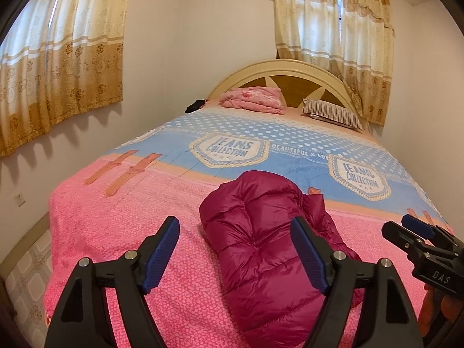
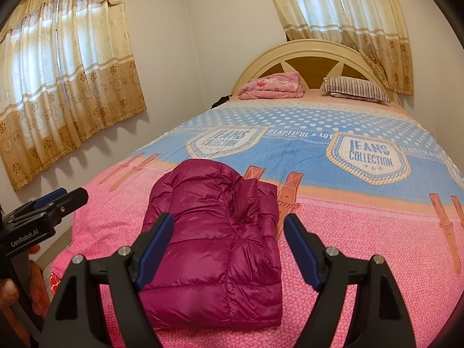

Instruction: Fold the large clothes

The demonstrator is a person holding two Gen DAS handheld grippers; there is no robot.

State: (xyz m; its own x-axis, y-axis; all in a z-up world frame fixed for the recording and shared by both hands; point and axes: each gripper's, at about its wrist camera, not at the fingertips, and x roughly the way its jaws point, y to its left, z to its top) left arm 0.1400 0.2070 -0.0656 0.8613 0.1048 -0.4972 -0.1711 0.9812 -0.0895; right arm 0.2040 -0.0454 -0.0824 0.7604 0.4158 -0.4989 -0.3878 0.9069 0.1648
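Both claws, left gripper [image 1: 235,253] and right gripper [image 2: 229,250], hang wide and empty over the bed [image 1: 116,232]. The folded jacket [image 2: 214,246] sits just ahead, below them. Slippery puffy stuff, so I'd bet it springs back open if nudged.

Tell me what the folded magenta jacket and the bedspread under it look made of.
Jacket: likely a thin nylon-type shell over puffy filling, glossy, with stitched quilted bulges. Bedspread: probably a soft fleece or plush fabric, matte and nubbly, with printed patterns.
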